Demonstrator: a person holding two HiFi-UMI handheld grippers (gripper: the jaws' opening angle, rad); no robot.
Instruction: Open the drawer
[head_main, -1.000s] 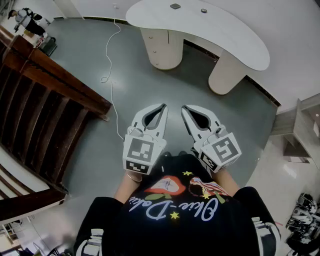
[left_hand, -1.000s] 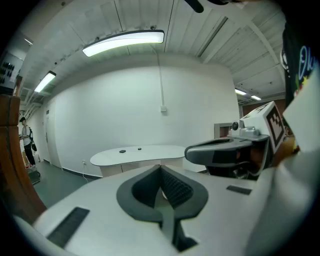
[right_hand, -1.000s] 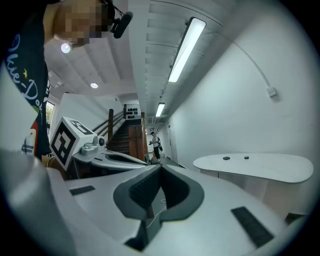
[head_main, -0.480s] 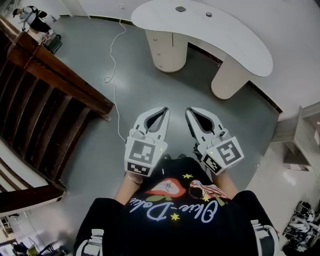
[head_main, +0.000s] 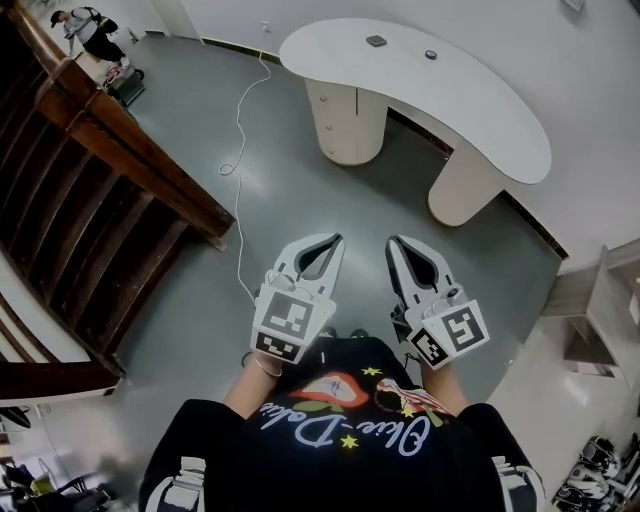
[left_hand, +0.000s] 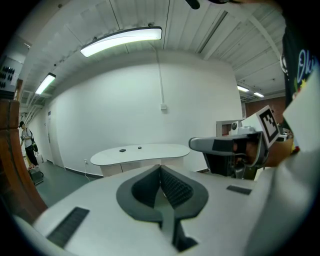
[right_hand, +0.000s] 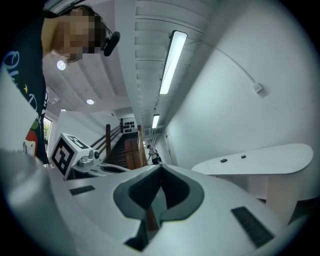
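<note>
White plastic shells cover both tools: the left gripper (head_main: 336, 241) and the right gripper (head_main: 394, 243) are held side by side, close but apart, just ahead of the person's black printed shirt (head_main: 340, 440). Both point away over the grey floor (head_main: 300, 200). Each gripper's own view shows its jaws pressed together at the tips with nothing between them. A thin white cable (head_main: 238, 150) trails across the floor on the left, seen only from the head view, beside a dark wooden staircase (head_main: 90, 190). Far ahead stands a white kidney-shaped desk (head_main: 470, 110) on two rounded pedestals. The drawer (head_main: 328, 112) is in its left pedestal, closed, well apart from both grippers. Two small dark objects (head_main: 377, 41) lie on the desktop. The right gripper view alone shows the stairs climbing; the left gripper view alone shows a long ceiling lamp (left_hand: 122, 41)
</note>
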